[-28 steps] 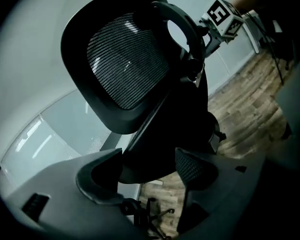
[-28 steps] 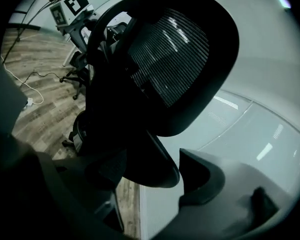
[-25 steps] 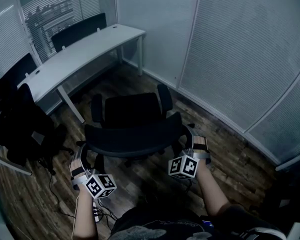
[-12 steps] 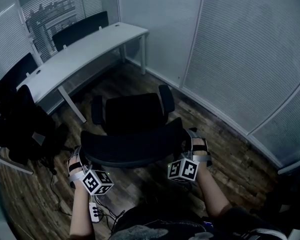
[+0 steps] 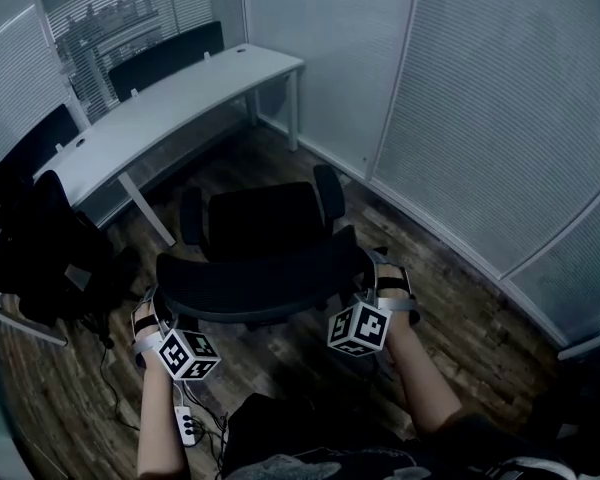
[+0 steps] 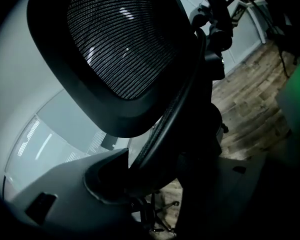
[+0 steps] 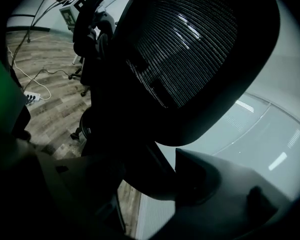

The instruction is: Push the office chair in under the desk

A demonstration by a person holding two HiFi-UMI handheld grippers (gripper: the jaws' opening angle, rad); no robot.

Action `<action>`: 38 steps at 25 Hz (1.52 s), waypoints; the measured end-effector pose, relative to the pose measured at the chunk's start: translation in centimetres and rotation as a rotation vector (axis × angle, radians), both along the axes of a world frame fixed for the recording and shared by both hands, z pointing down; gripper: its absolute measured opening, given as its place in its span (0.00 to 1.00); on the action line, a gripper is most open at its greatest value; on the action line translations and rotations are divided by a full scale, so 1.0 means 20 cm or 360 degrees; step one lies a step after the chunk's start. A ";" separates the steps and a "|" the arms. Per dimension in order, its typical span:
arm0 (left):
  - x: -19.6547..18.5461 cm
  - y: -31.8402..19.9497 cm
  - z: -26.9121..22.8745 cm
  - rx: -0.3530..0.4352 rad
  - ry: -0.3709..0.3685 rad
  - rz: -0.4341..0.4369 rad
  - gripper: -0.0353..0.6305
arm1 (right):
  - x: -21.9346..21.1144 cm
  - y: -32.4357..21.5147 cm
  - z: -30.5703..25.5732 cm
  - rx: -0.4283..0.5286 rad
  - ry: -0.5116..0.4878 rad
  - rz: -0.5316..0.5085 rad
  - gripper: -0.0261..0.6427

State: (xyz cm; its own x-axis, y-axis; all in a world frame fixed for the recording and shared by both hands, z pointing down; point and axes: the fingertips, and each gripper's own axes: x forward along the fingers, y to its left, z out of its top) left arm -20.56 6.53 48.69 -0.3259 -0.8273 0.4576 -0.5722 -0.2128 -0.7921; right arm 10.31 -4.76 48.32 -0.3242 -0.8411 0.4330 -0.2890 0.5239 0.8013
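Black mesh-backed office chair (image 5: pixel 265 223) sits mid-floor, well apart from the long white desk (image 5: pixel 160 108) at far left, with the left gripper (image 5: pixel 150 316) and right gripper (image 5: pixel 385 286) clamped on opposite ends of its backrest (image 5: pixel 260 286), so I'd shove far-left.

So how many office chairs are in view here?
4: the gripped chair at centre, a far chair behind the desk, and two left chairs, dim and hard to separate. More may be hidden.

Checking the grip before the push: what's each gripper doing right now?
Left gripper: shut on the chair back's left edge.
Right gripper: shut on the chair back's right edge.
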 end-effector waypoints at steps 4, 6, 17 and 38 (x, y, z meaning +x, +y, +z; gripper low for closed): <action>-0.07 -0.10 0.00 -0.0010 0.0003 -0.0012 0.47 | -0.07 -0.10 0.00 0.0023 -0.0013 -0.0018 0.49; -0.11 -0.15 0.00 -0.0003 0.0006 0.0001 0.47 | -0.11 -0.14 0.00 0.0016 -0.0011 -0.0031 0.49; -0.25 -0.47 -0.02 0.0119 0.0007 0.0057 0.47 | -0.28 -0.50 0.00 -0.0041 0.0008 -0.0076 0.49; -0.39 -1.39 -0.02 0.0187 -0.0042 0.0131 0.45 | -0.49 -1.58 0.03 -0.0069 0.0051 -0.0095 0.49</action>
